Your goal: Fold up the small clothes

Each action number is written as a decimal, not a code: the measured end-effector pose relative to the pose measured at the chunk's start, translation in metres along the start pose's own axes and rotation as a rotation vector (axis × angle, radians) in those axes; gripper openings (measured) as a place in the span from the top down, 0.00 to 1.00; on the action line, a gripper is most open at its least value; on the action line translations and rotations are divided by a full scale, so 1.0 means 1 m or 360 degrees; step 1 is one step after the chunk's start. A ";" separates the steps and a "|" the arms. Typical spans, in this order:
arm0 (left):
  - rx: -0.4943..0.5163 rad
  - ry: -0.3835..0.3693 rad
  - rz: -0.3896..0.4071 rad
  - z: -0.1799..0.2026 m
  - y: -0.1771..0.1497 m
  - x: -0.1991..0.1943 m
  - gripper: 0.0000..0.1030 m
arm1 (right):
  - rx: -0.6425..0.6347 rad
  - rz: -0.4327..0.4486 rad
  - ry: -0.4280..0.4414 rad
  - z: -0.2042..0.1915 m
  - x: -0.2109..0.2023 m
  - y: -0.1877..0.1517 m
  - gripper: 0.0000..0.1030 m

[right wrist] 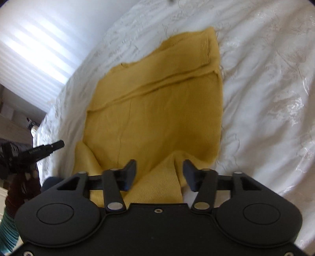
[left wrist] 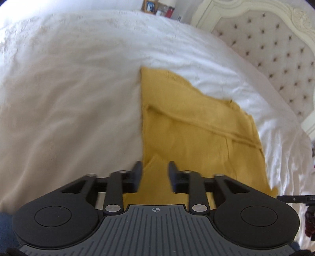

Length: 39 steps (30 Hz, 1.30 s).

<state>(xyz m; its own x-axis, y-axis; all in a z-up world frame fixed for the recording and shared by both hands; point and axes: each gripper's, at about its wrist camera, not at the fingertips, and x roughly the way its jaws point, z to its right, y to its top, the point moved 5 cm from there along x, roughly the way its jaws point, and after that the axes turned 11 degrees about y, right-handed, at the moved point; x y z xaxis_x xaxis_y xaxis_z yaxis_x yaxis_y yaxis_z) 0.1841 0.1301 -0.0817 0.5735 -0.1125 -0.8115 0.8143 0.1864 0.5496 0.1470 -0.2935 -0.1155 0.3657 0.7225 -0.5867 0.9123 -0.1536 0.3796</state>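
Observation:
A mustard-yellow knitted garment [left wrist: 189, 126] lies partly folded on a white bedspread [left wrist: 69, 88], with a sleeve laid across its upper part. In the left wrist view my left gripper [left wrist: 155, 173] hovers over the garment's near left edge, jaws apart, no cloth pinched. In the right wrist view the same garment [right wrist: 157, 110] spreads ahead. My right gripper [right wrist: 159, 173] stands open above a raised fold at the near edge, its pads clear of the fabric. The tip of the left gripper [right wrist: 49, 147] shows at the far left of that view.
A tufted cream headboard [left wrist: 275, 51] rises at the right in the left wrist view. Picture frames and small items [left wrist: 159, 8] stand beyond the bed's far side. Bright window blinds [right wrist: 33, 51] fill the upper left of the right wrist view. Embroidered bedspread [right wrist: 275, 98] surrounds the garment.

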 end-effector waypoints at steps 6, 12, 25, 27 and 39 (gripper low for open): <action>0.0065 0.0013 -0.0183 -0.017 -0.035 0.011 0.53 | -0.0005 -0.0152 -0.0064 0.006 0.010 -0.031 0.38; 0.0145 0.0034 -0.0178 -0.014 -0.037 0.021 0.43 | -0.0061 -0.0244 -0.0121 0.007 0.020 -0.035 0.38; 0.0117 -0.0146 -0.0196 -0.003 -0.037 0.029 0.95 | -0.0048 -0.0322 0.0038 0.002 0.031 -0.041 0.85; 0.0013 -0.0206 -0.0158 -0.006 -0.036 0.016 0.95 | -0.0052 -0.0222 0.0091 -0.008 0.018 -0.043 0.86; -0.0280 -0.0457 0.0107 0.010 0.032 -0.028 0.95 | 0.0162 0.0666 0.0499 -0.032 -0.074 0.004 0.86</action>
<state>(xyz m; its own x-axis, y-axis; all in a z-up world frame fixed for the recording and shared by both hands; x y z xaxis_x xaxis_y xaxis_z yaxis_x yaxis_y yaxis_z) 0.1948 0.1296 -0.0391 0.6475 -0.3599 -0.6717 0.7603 0.3652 0.5372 0.1178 -0.3262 -0.0471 0.6438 0.7499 -0.1521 0.7192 -0.5251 0.4549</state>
